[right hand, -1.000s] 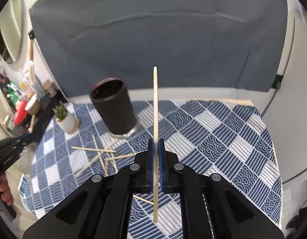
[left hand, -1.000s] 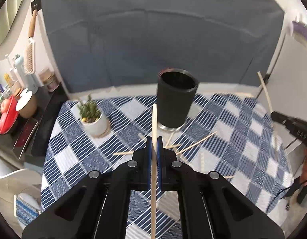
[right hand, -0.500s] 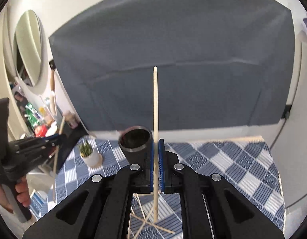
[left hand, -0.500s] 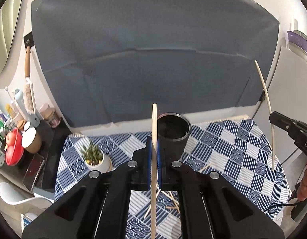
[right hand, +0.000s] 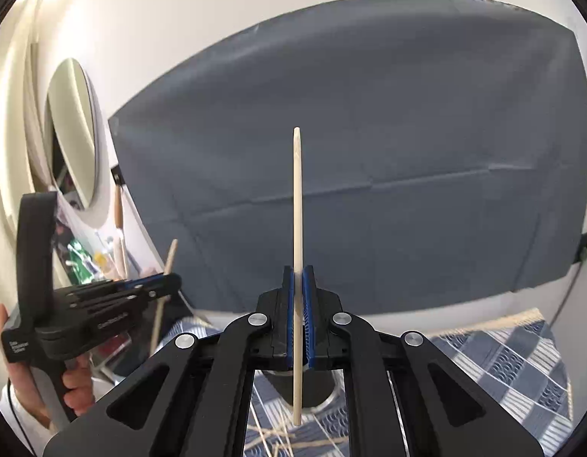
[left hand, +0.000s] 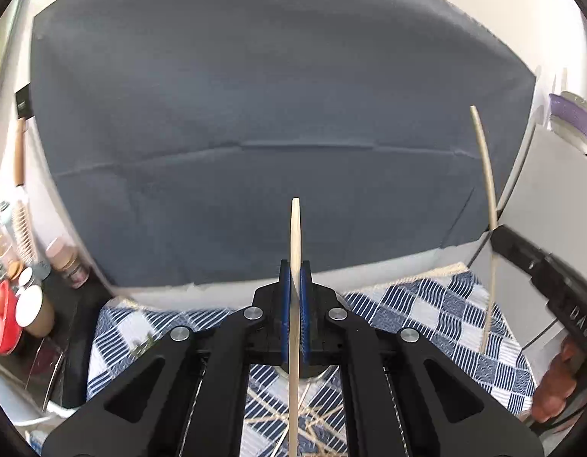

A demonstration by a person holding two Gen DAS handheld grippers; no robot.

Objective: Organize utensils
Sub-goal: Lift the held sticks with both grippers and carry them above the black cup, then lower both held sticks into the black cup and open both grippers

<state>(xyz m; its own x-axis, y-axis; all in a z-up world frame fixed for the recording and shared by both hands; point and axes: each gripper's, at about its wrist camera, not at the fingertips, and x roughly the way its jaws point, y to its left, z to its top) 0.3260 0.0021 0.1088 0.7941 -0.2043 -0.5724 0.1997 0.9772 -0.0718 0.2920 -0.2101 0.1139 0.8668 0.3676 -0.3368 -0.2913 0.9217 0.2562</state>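
Note:
My left gripper (left hand: 294, 280) is shut on a wooden chopstick (left hand: 295, 236) that stands upright between its blue pads. My right gripper (right hand: 298, 285) is shut on another wooden chopstick (right hand: 297, 205), also upright. Both grippers are raised high above the table. The black cup (right hand: 312, 388) is mostly hidden behind the right gripper's fingers; in the left wrist view only its base (left hand: 312, 375) shows. Several loose chopsticks (left hand: 312, 419) lie on the blue checked tablecloth (left hand: 426, 316) below. The right gripper and its chopstick (left hand: 487, 198) show at the left view's right edge; the left gripper (right hand: 164, 285) shows at the right view's left.
A dark grey backdrop (left hand: 274, 133) hangs behind the table. A side shelf at the left holds bottles, a paper cup (left hand: 34, 310) and a red object (left hand: 2, 323). A round mirror (right hand: 70, 133) hangs on the left wall. A white cabinet (left hand: 552, 198) stands at the right.
Both grippers have lifted and tilted up with their chopsticks. The cup and plant have dropped out of open view behind the fingers, and the backdrop now fills both views.

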